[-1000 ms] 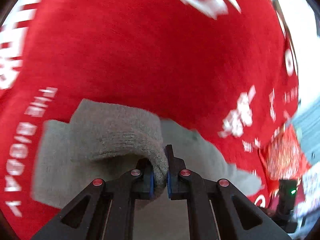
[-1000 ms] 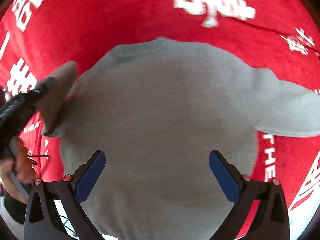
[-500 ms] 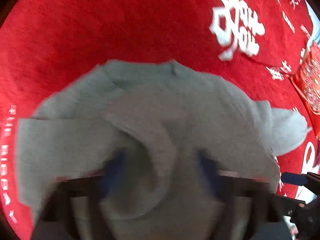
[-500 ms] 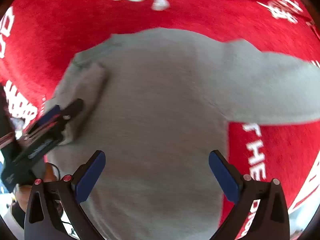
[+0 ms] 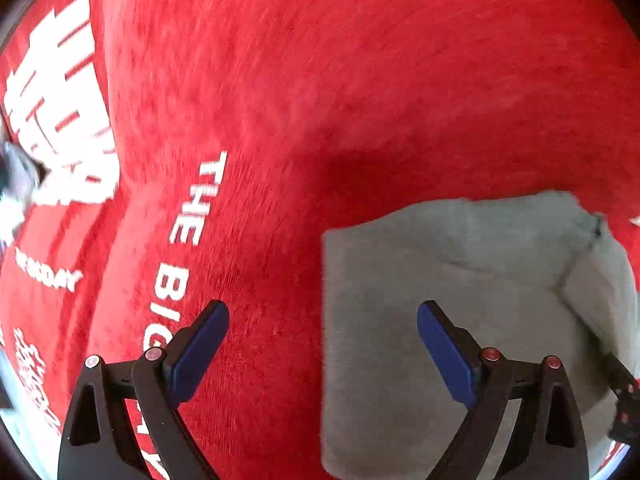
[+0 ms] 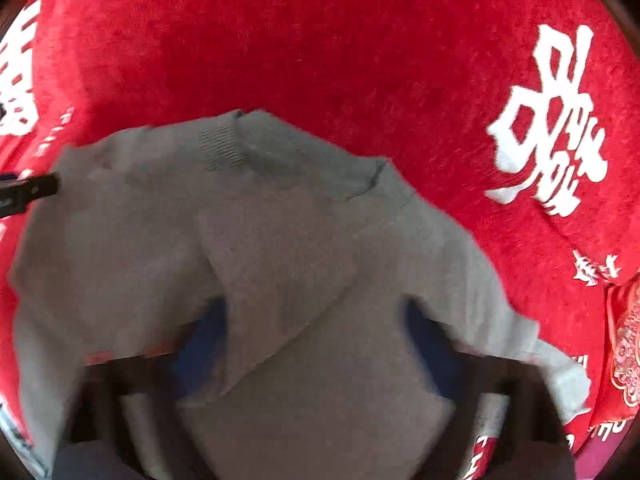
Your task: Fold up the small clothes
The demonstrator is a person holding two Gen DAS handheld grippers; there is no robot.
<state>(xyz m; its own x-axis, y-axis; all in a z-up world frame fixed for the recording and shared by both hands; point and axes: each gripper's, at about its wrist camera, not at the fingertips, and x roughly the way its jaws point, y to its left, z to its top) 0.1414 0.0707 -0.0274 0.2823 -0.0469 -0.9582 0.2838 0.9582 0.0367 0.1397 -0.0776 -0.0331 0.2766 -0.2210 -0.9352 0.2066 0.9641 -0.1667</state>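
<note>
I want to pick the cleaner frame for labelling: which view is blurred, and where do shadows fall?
Left wrist view: mostly sharp near the left gripper, open over the sweater's edge; the red cloth smears toward the upper left, with a dark shadow above the sweater. Right wrist view: the right gripper is heavily motion-blurred while closing, the sweater softened; fisheye bending in both.

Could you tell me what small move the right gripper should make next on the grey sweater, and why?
Probably move to the unfolded sleeve lying out to the right and pinch it. On the grey sweater one sleeve already lies folded across the chest. The right gripper is closing, blurred, with nothing visibly pinched; the left gripper is open over the sweater's edge.
</note>
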